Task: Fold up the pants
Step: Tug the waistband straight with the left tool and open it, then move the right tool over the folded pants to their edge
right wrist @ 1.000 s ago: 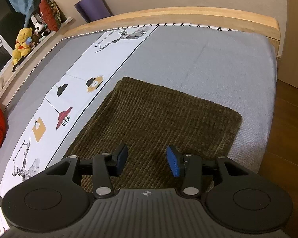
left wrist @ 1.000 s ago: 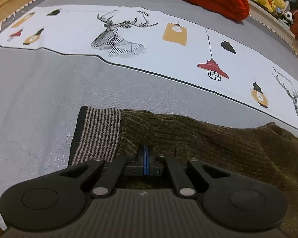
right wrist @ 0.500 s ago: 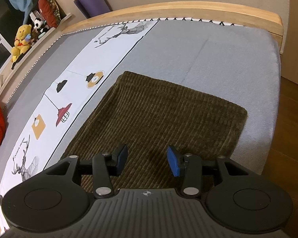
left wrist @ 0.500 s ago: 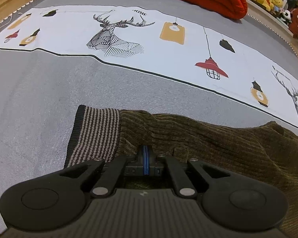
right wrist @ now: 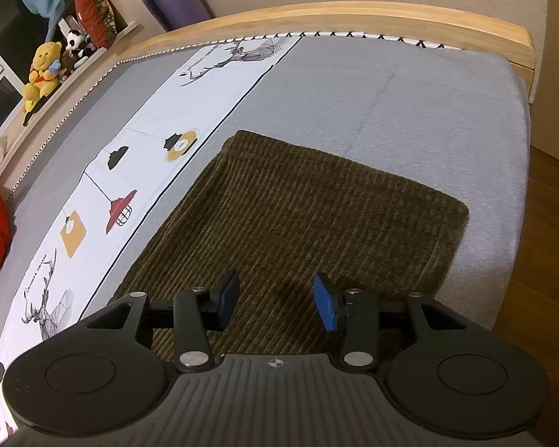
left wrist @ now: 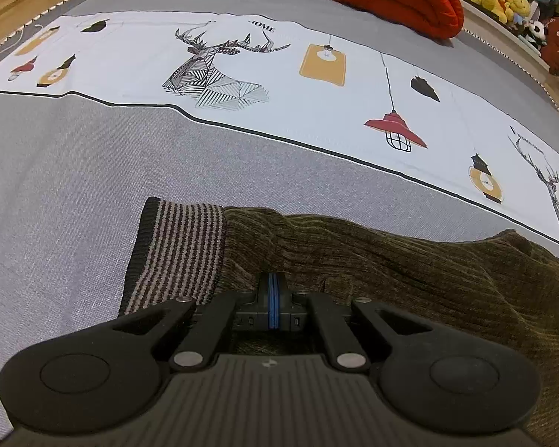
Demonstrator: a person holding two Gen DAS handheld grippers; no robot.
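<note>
Meanwhile, brown corduroy pants lie flat on a grey bedspread, beside its white printed strip. Near the striped waistband, the left gripper has its jaws pressed together, apparently pinching cloth for a fold. The right gripper hangs spread above the pants, holding nothing.

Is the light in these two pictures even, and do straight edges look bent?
Left wrist view: warm indoor light, sharp; the black line of the printed cloth bows. Right wrist view: the wooden bed frame curves strongly, and a soft shadow lies on the pants between the right gripper fingers.
</note>
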